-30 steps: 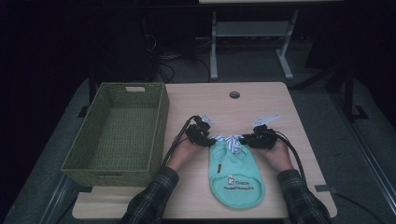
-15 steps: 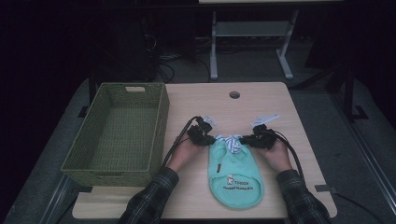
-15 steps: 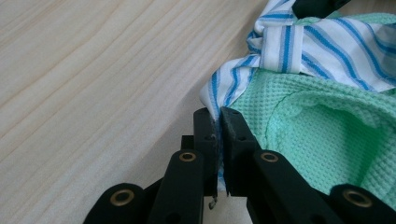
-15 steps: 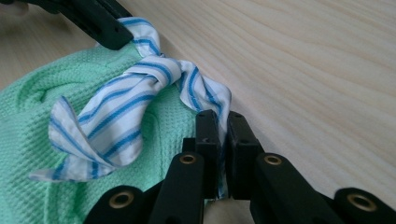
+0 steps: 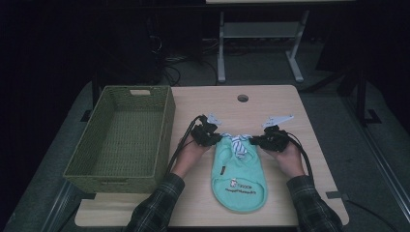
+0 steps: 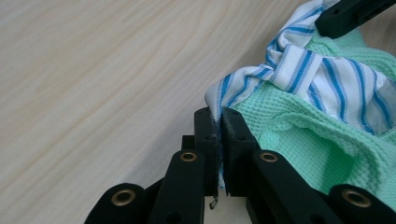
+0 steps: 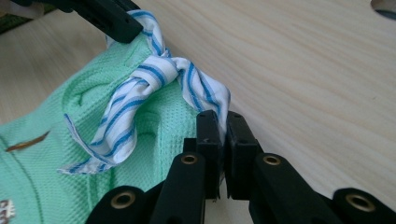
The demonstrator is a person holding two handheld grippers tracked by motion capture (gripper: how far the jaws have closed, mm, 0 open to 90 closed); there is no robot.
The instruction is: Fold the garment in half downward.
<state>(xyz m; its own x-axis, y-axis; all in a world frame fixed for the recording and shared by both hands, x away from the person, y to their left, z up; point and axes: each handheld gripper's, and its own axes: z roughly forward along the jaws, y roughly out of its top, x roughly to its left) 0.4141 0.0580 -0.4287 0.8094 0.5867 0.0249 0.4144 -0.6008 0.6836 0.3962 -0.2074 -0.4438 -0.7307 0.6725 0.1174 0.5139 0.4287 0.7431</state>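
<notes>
High view takes in the pale wooden worktop (image 5: 270, 104), and every place below is given from the mint-green waffle-knit garment (image 5: 240, 176) with its blue-and-white striped collar (image 5: 238, 143), which lies flat at the near middle of that worktop, printed hem toward the person. Well to the garment's left stands an olive woven rectangular basket (image 5: 123, 137) with nothing in it; far beyond the collar a round cable hole (image 5: 242, 98) pierces the wood.

At the garment's top left corner sits the left gripper (image 5: 214, 140), at its top right corner the right gripper (image 5: 256, 141), a hand behind each. Against the two earlier high views, the garment and both hands lie where they did. What is new is the grip: both pairs of jaws have just been closing, and each now stands narrow with cloth between. I judge the pick-up is made and the garment is ready to be lifted, perhaps folded or carried to the basket.

From above, the jaws are too small to read. The left gripper view settles it: the left gripper (image 6: 220, 135) pinches a striped fold at the collar's edge, green knit just beside it. The right gripper view does likewise: the right gripper (image 7: 223, 133) clamps a striped end just beside a knot (image 7: 161, 70) tied in the collar cloth, a detail the high view cannot resolve.
</notes>
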